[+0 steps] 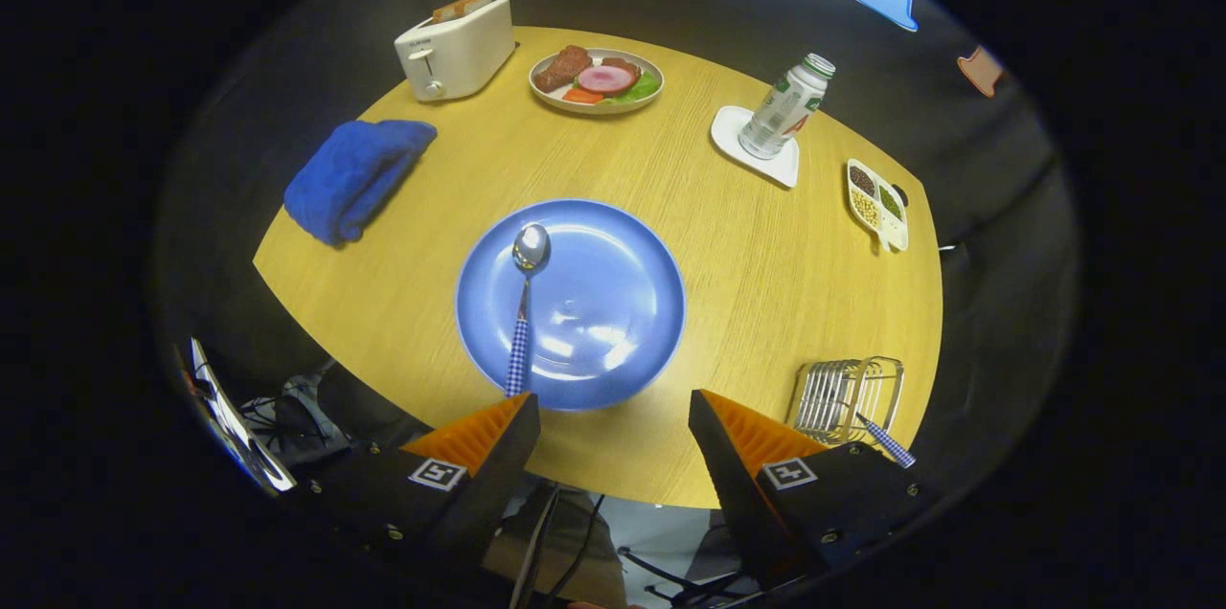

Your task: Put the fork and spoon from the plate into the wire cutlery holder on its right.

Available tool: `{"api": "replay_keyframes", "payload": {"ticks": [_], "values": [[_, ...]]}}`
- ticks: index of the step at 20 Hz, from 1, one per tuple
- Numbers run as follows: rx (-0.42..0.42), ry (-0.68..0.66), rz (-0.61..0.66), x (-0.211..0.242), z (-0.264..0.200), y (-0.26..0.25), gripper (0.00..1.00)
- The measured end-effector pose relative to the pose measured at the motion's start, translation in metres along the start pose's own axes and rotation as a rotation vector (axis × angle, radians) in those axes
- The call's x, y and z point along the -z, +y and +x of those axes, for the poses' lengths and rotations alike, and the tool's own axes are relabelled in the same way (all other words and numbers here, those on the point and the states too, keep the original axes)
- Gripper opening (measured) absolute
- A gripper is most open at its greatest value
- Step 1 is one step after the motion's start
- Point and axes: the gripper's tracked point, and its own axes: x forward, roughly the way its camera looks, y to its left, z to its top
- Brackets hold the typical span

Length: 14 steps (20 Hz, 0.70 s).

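Gripper: the gripper [613,417] hung at lower centre of the frame, fingers spread wide and empty.
Spoon: the spoon [523,307] lay on the left half of the blue plate [623,303], bowl toward the upper frame, checked handle reaching over the plate's near rim, just ahead of the left finger.
Handling: likely light, stiff and slick on the metal; the patterned handle end looked the best place to pinch.
Holder: the wire cutlery holder [848,394] stood at lower right, beside the right finger, with a checked handle [886,441], probably the fork's, sticking out.
Table: round wooden table [747,264] also carried a toaster [455,49], blue towel [354,173], food plate [596,79], bottle [787,106] and divided snack dish [876,202].
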Motion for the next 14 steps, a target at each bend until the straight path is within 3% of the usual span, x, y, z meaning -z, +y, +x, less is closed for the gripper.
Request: {"api": "replay_keyframes", "payload": {"ticks": [14], "values": [[-0.006, 0.026, -0.008, -0.001, 0.041, 0.042, 0.97]]}}
